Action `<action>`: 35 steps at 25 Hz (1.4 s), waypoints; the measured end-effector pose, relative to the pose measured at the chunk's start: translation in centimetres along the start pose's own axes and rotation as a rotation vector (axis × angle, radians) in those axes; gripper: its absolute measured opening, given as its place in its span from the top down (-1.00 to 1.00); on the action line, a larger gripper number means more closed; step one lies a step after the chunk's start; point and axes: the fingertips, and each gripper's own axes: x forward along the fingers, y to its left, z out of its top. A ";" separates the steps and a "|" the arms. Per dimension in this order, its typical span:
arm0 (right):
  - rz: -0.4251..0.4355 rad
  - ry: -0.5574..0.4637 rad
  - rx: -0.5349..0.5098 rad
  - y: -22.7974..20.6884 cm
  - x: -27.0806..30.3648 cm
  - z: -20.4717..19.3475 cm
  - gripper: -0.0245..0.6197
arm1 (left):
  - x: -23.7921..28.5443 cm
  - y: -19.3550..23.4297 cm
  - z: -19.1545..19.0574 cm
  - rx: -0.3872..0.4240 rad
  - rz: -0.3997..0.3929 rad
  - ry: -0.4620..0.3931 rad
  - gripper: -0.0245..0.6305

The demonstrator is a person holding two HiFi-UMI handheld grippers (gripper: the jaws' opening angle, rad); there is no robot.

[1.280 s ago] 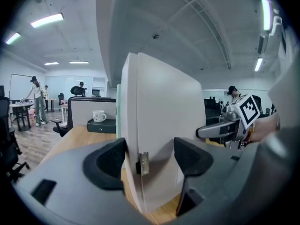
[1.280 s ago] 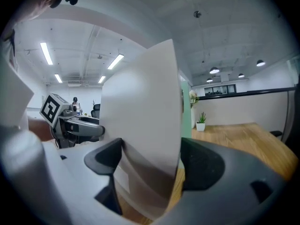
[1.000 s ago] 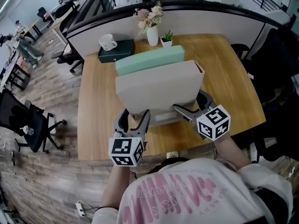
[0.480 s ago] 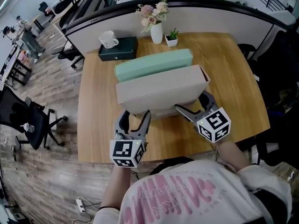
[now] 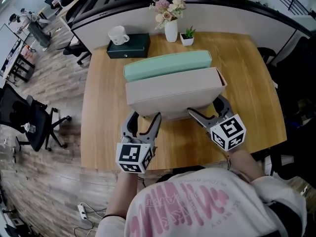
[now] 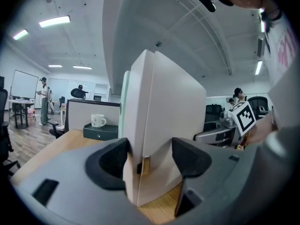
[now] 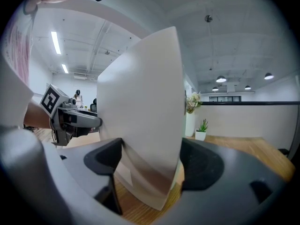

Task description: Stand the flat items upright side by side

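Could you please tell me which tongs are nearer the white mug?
Left. The left tongs clamp the beige box at its left end, on the same side as the white mug; the right tongs clamp its right end, farther away.

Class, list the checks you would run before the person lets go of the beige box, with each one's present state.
1. Left gripper clamped on the beige box: ok.
2. Right gripper clamped on it: ok.
3. Beige box upright: ok.
4. Alongside the green box, long faces parallel: ok.
5. Its bottom edge resting on the table: cannot tell.
6. Vase clear of both boxes: ok.
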 end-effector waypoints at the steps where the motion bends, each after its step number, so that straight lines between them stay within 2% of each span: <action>1: -0.002 -0.001 0.003 -0.1 0.0 -0.1 -0.29 | 0.2 0.0 0.0 0.000 0.000 -0.001 0.04; 21: 0.002 -0.064 0.016 0.3 0.5 0.0 -0.32 | -0.1 1.2 0.0 0.007 -0.018 -0.002 0.02; 35: 0.023 -0.076 0.082 -0.1 0.1 0.1 -0.35 | -0.5 1.5 -0.6 -0.018 -0.033 0.028 0.14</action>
